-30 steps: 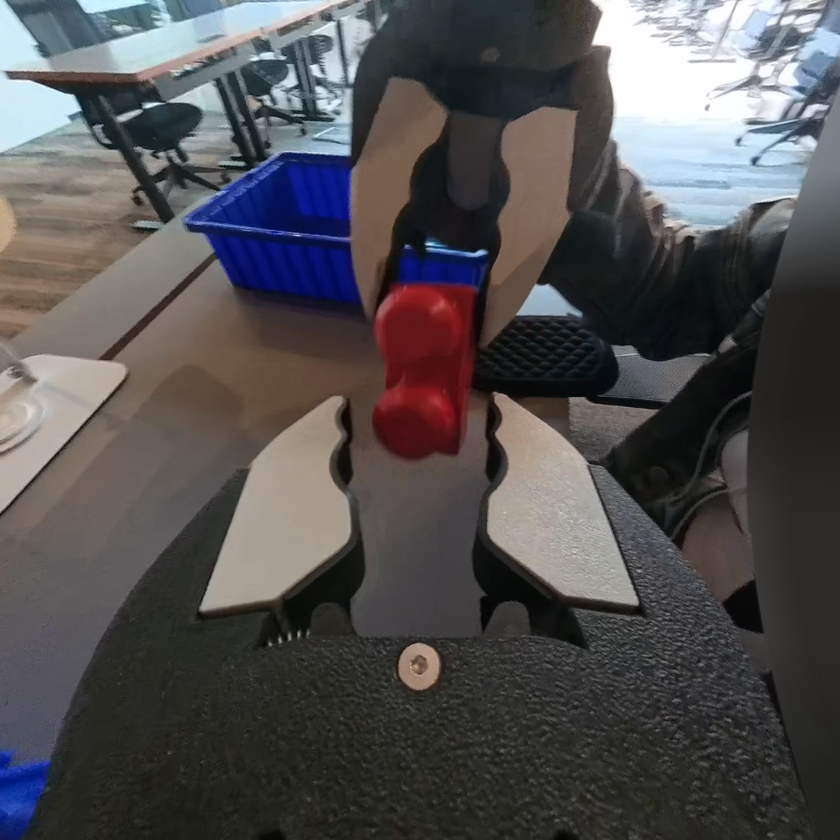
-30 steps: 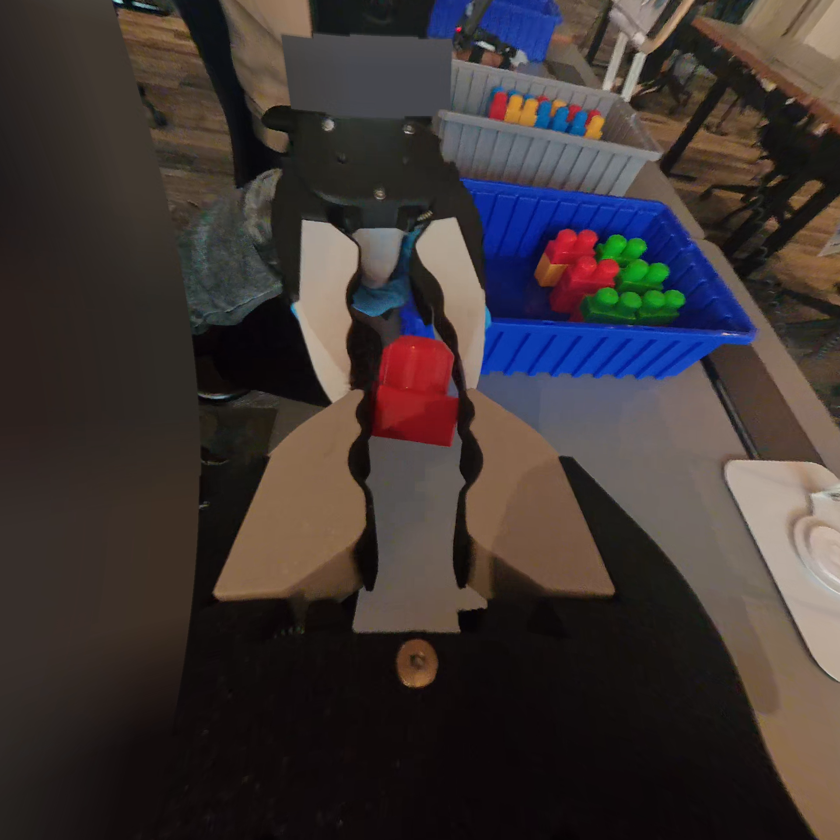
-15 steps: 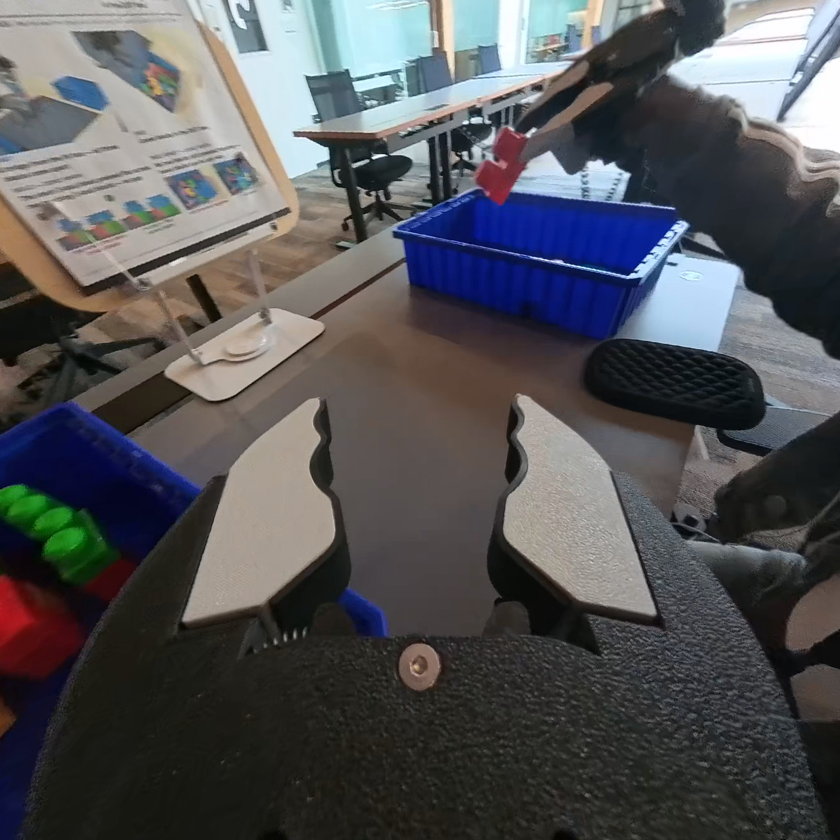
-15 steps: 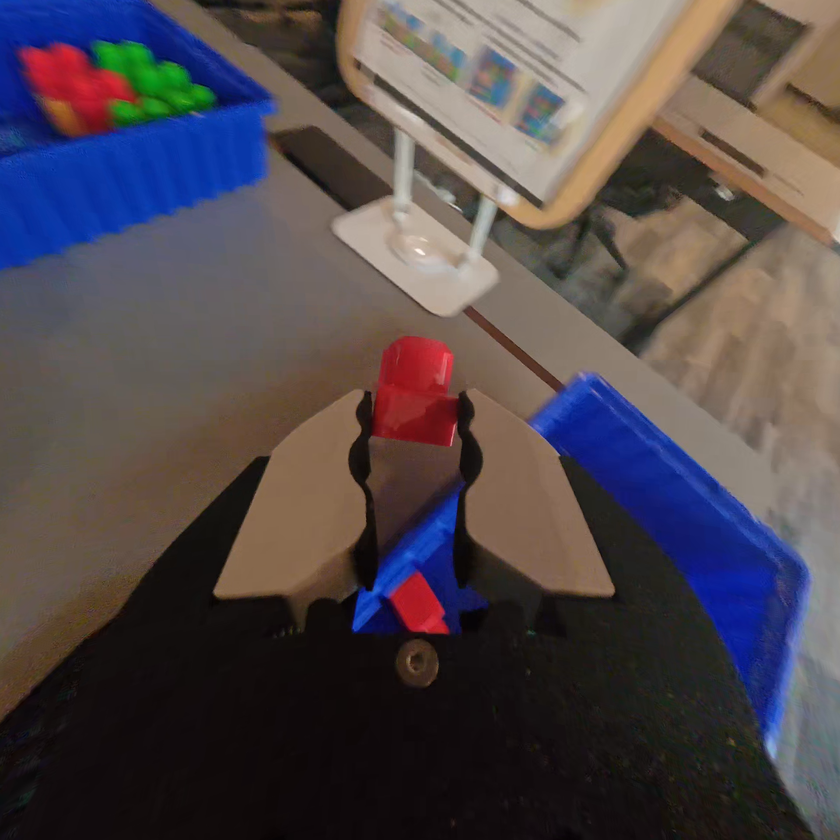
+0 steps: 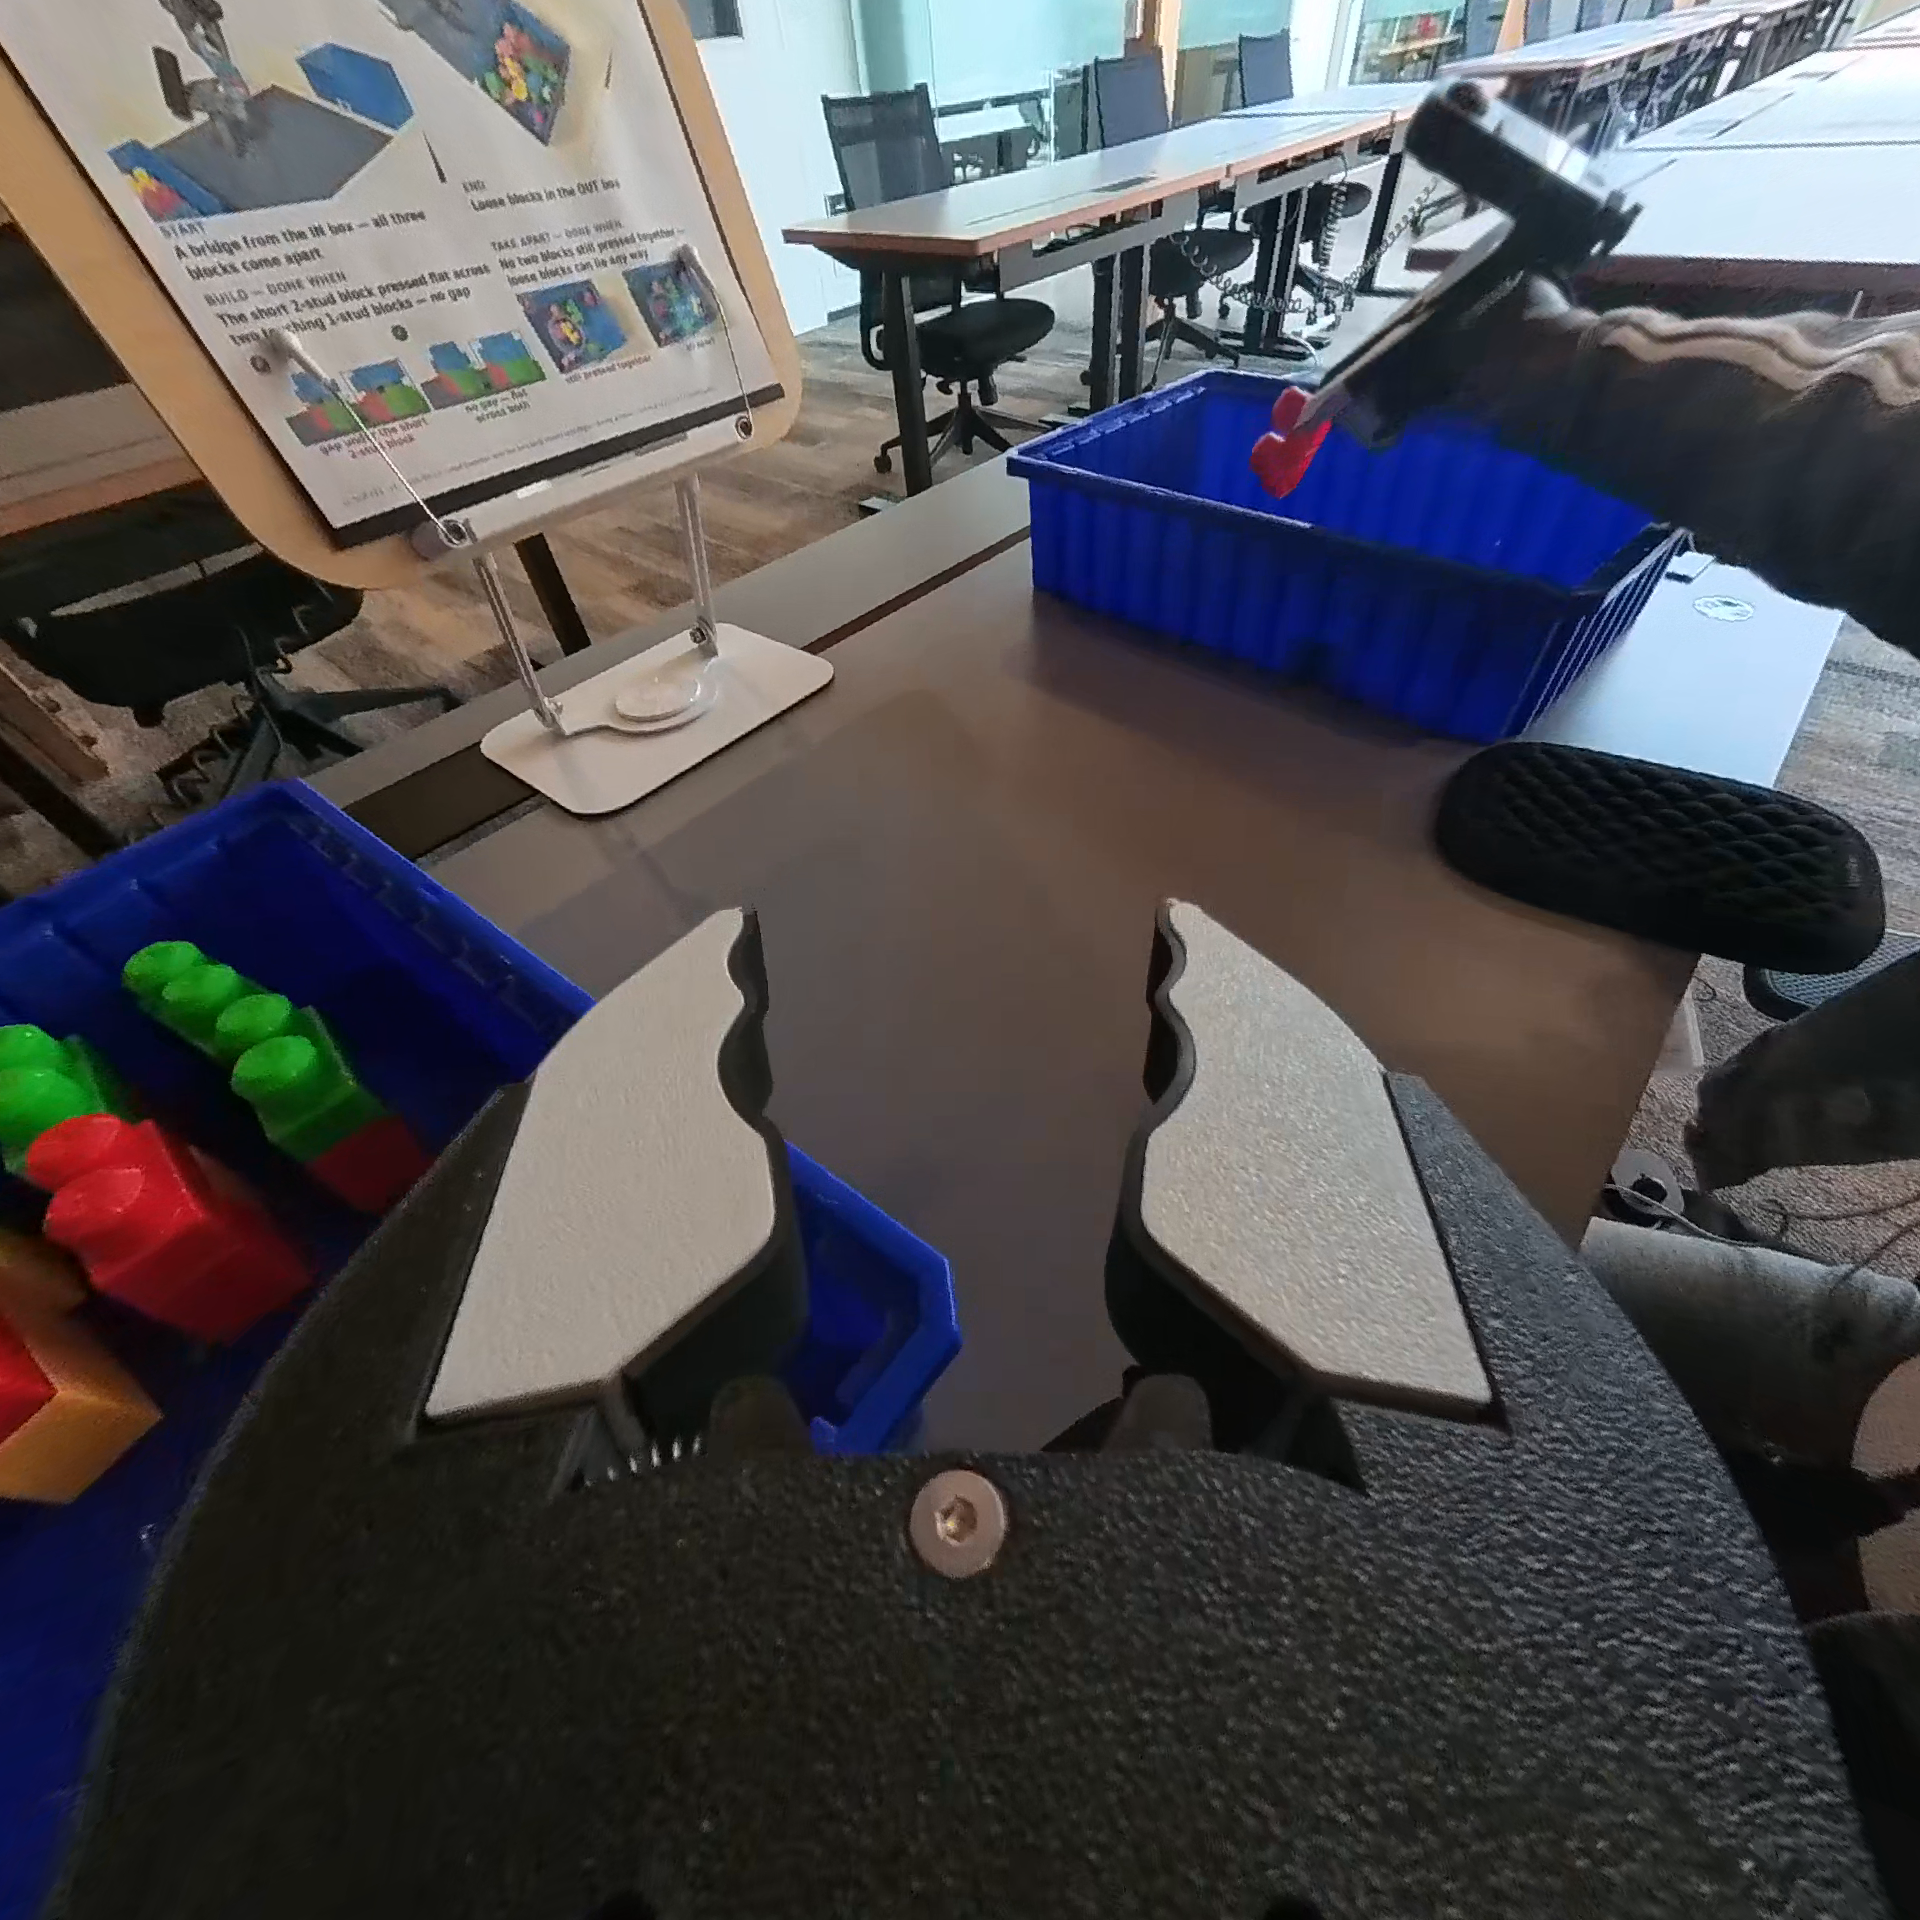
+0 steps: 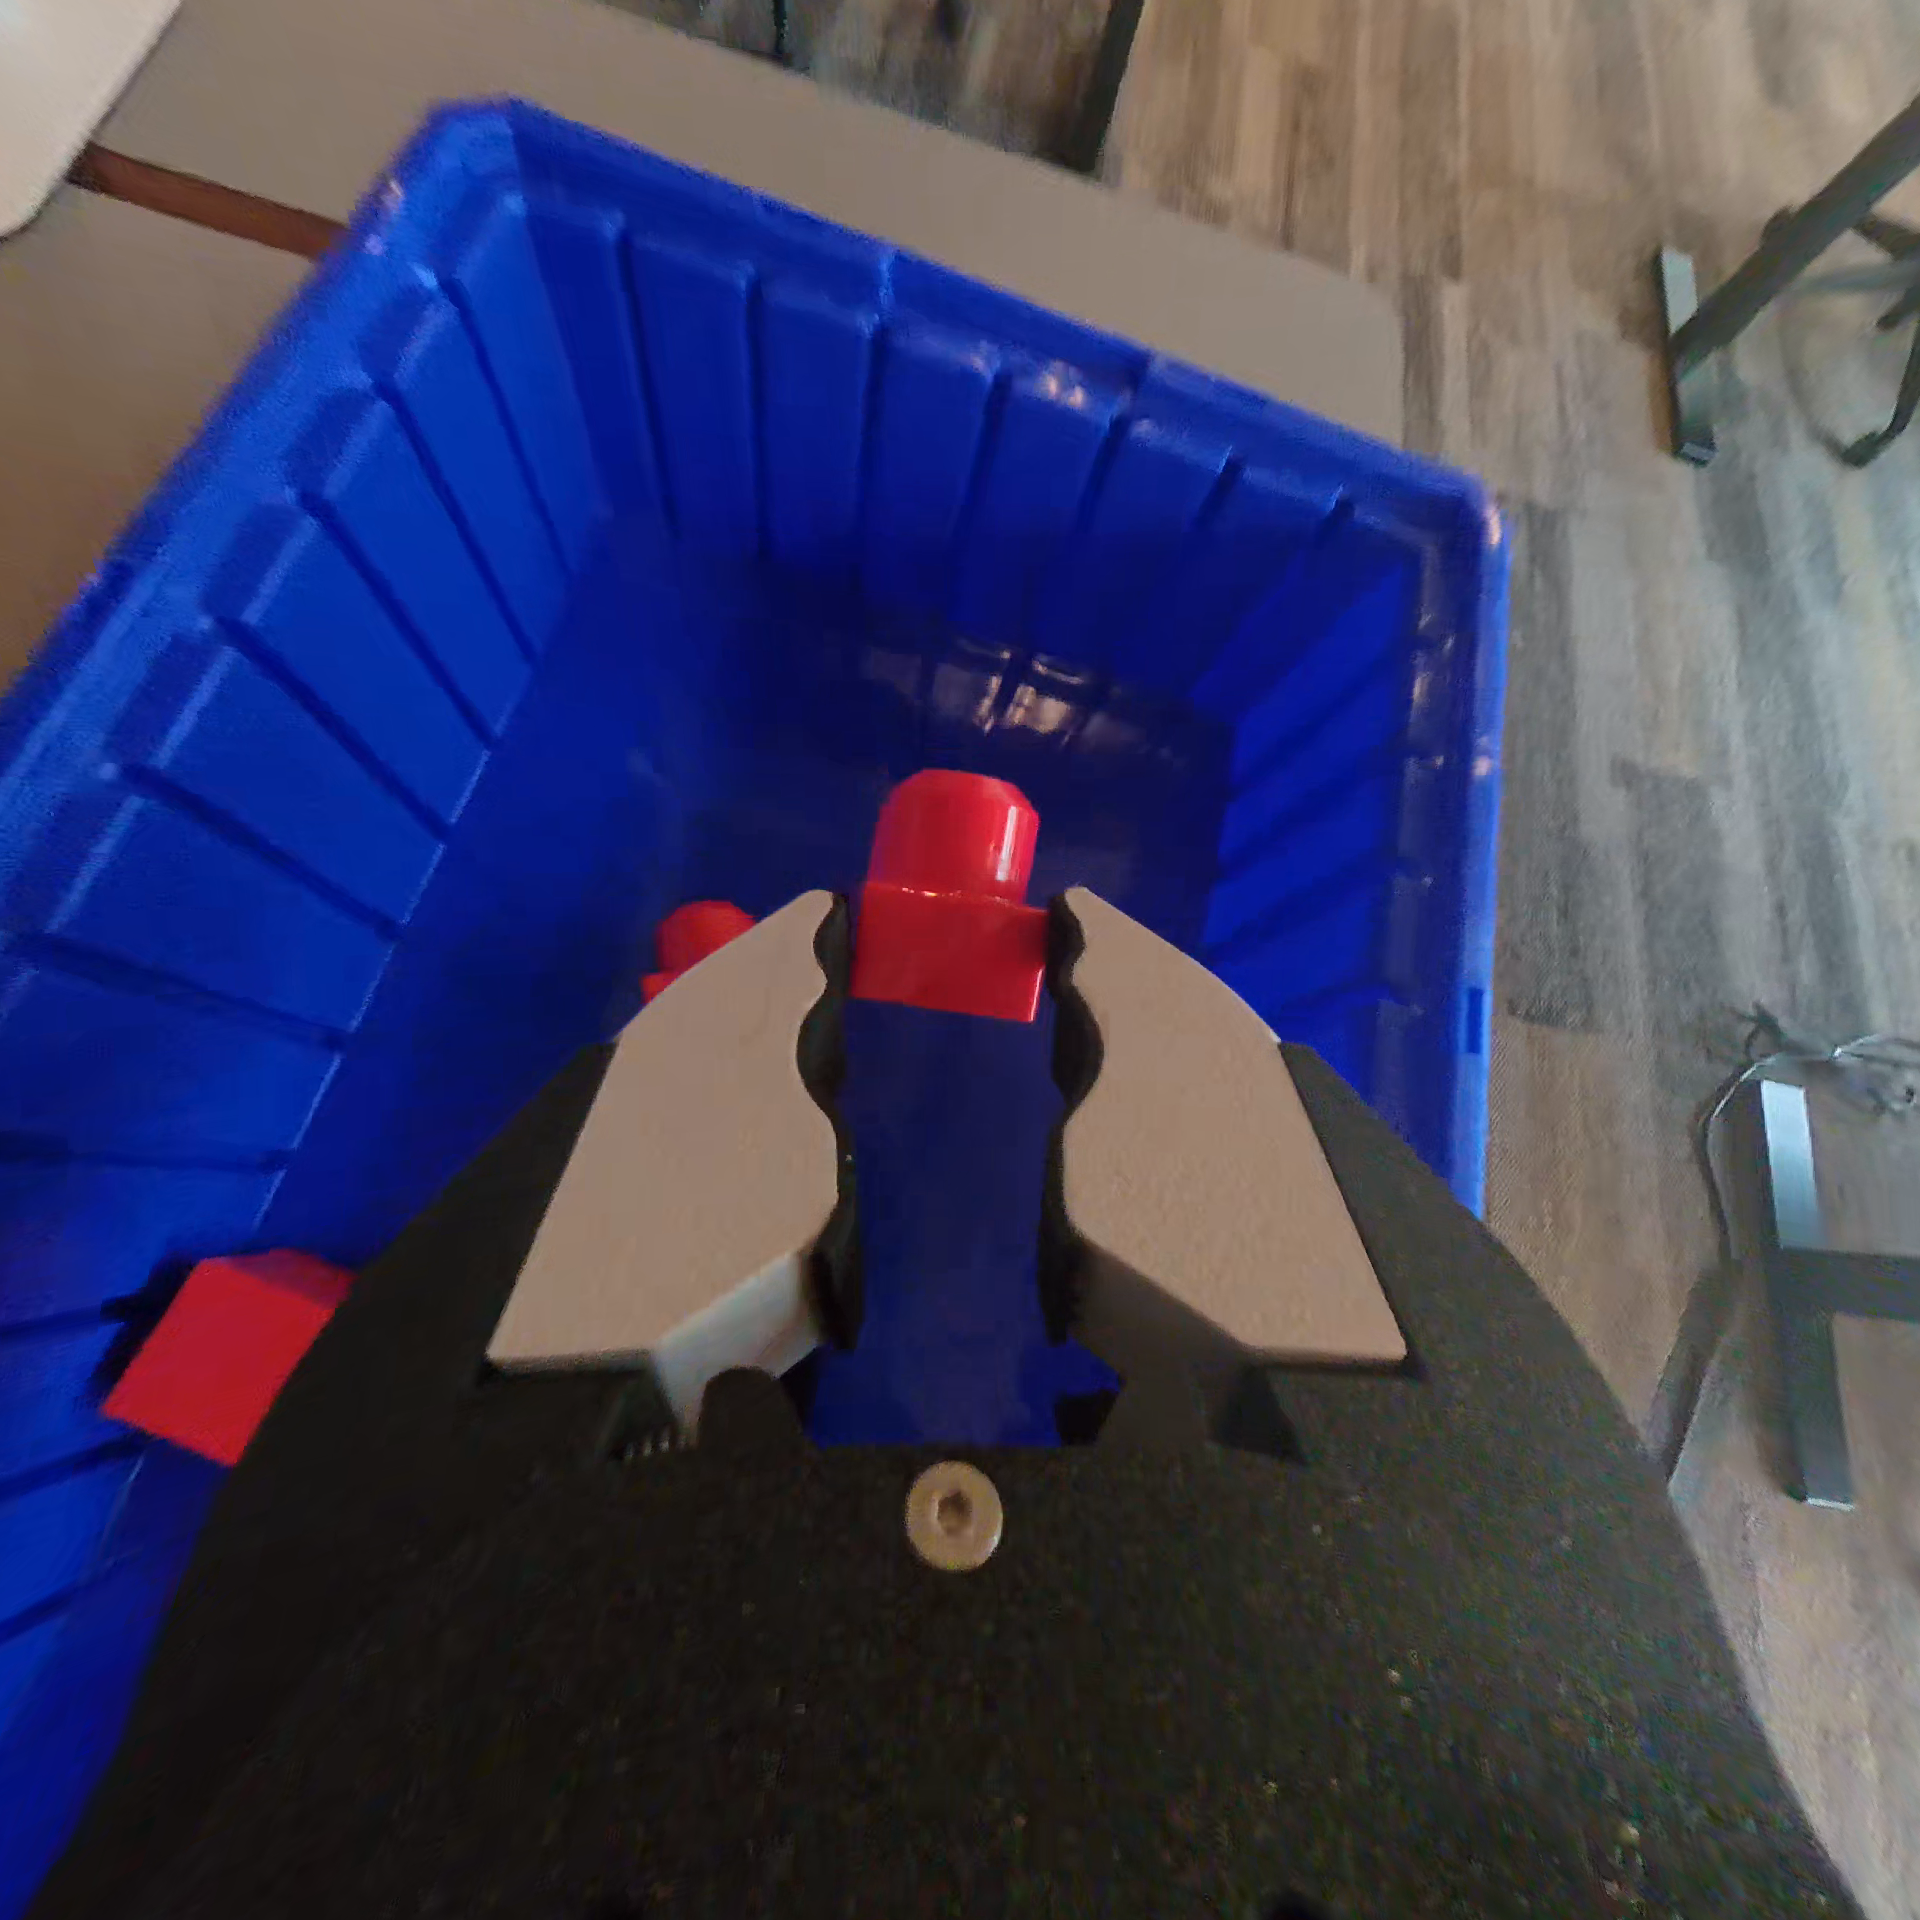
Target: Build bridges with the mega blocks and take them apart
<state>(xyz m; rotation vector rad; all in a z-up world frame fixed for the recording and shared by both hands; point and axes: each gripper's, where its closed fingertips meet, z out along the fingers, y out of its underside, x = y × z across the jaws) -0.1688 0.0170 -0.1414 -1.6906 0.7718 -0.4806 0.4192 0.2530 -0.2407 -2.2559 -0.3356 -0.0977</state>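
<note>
My right gripper [image 6: 948, 940] is shut on a red block [image 6: 951, 914] and holds it inside a blue bin [image 6: 416, 436], above its floor. Two more red blocks lie in that bin, one [image 6: 696, 935] by my left finger and one [image 6: 223, 1351] at the near left. In the left wrist view the same bin [image 5: 1340, 571] stands at the far right of the table, with the right gripper [image 5: 1314, 416] and its red block [image 5: 1286, 449] over it. My left gripper [image 5: 956, 966] is open and empty above the table, beside a second blue bin [image 5: 343, 894] holding green [image 5: 260, 1049], red [image 5: 156, 1226] and orange [image 5: 52, 1413] blocks.
An instruction board [image 5: 395, 239] on a white stand [image 5: 655, 727] sits at the table's far edge. A black chair armrest [image 5: 1662, 873] lies at the right edge. Office tables and chairs [image 5: 977, 322] stand behind. Wooden floor and table legs [image 6: 1766, 291] show past the bin. Left tips to right tips: about 65 cm.
The left gripper let go of the red block and pulled back towards the left bin, open. The right gripper carried the red block to the right and down into the other blue bin.
</note>
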